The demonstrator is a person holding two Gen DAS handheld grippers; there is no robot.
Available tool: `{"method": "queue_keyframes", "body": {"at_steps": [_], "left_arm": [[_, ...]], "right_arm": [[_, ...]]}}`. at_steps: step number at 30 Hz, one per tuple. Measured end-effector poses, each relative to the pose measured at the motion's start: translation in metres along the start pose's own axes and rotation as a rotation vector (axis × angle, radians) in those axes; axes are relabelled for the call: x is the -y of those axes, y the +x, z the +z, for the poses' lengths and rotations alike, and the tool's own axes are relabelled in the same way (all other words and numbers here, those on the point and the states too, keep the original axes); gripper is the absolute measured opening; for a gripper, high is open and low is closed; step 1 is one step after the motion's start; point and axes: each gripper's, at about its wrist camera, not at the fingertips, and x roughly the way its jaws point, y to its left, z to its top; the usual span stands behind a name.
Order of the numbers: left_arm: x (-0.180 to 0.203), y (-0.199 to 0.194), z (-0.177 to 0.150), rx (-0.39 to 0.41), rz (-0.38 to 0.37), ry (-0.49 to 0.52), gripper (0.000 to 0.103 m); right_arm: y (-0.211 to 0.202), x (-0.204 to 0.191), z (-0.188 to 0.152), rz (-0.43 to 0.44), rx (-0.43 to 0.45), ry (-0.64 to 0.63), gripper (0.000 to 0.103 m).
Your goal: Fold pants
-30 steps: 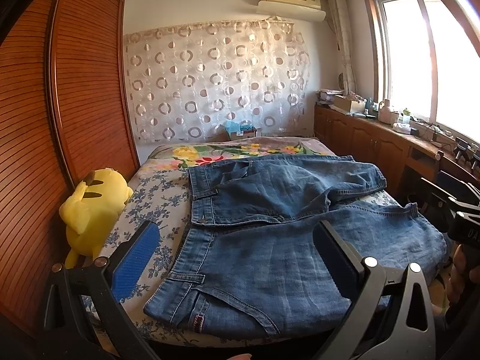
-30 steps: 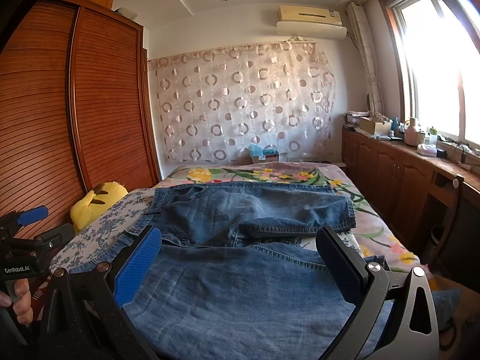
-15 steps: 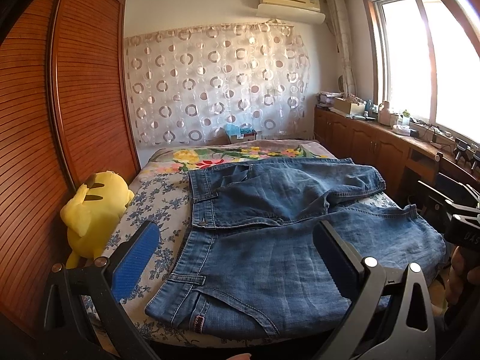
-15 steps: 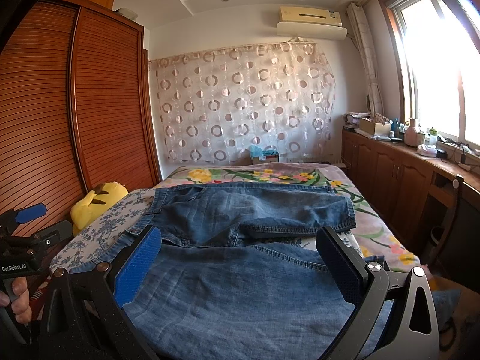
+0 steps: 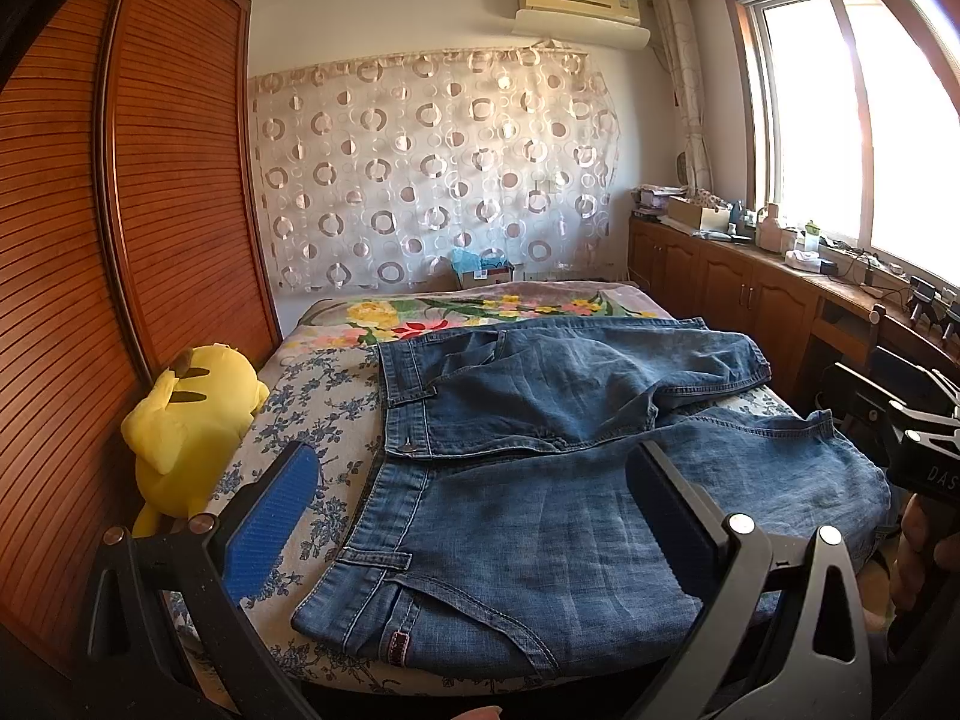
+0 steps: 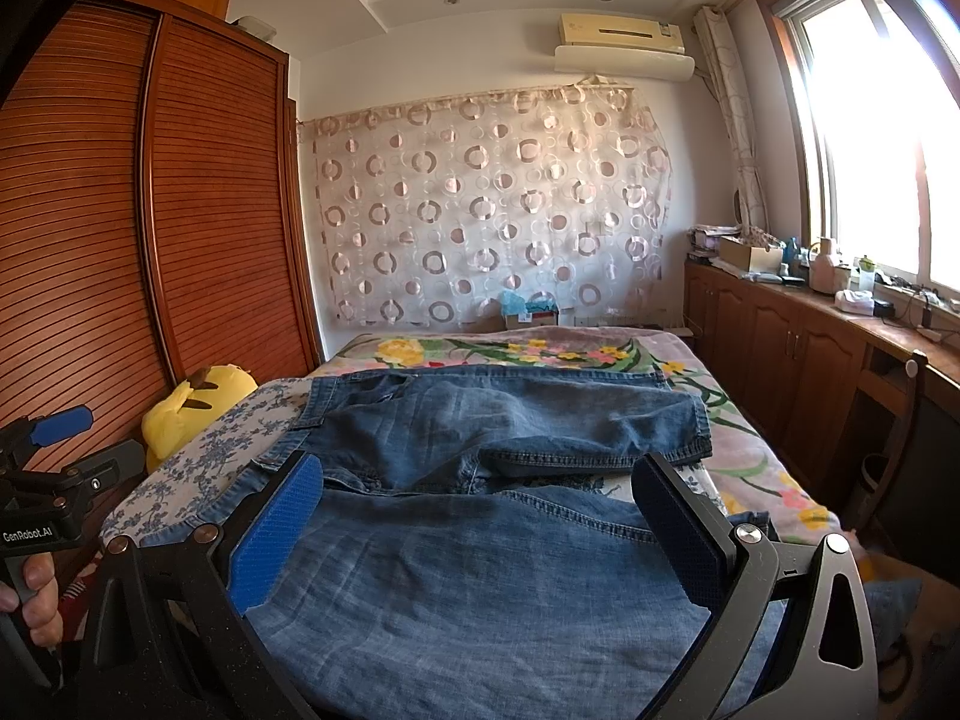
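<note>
Blue denim pants (image 5: pixel 540 480) lie on the bed (image 5: pixel 312 420), waistband to the left, both legs running right, the far leg folded back on itself. They also show in the right wrist view (image 6: pixel 480 540). My left gripper (image 5: pixel 474 516) is open and empty, held above the near waistband and hip area. My right gripper (image 6: pixel 480 528) is open and empty, above the near leg. The right gripper shows at the left wrist view's right edge (image 5: pixel 900 426); the left gripper shows at the right wrist view's left edge (image 6: pixel 54 480).
A yellow plush toy (image 5: pixel 186 420) sits at the bed's left edge against a wooden wardrobe (image 5: pixel 90 240). A flowered blanket (image 5: pixel 480 312) covers the far bed. Wooden cabinets (image 5: pixel 750 300) with clutter run along the right under the window.
Both grippers stay open and nearly still. The left wrist view has drifted slightly, so the pants sit a little lower in it.
</note>
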Motion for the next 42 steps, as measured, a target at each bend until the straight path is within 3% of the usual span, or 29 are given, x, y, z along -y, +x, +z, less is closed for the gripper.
{"method": "queue_keyframes", "body": {"at_steps": [27, 42], "left_arm": [[0.000, -0.002, 0.004, -0.005, -0.004, 0.001, 0.103], [-0.011, 0.033, -0.021, -0.094, -0.072, 0.009, 0.103]], "right_arm": [[-0.002, -0.002, 0.003, 0.005, 0.003, -0.004, 0.103], [0.005, 0.016, -0.001, 0.013, -0.051, 0.002, 0.103]]}}
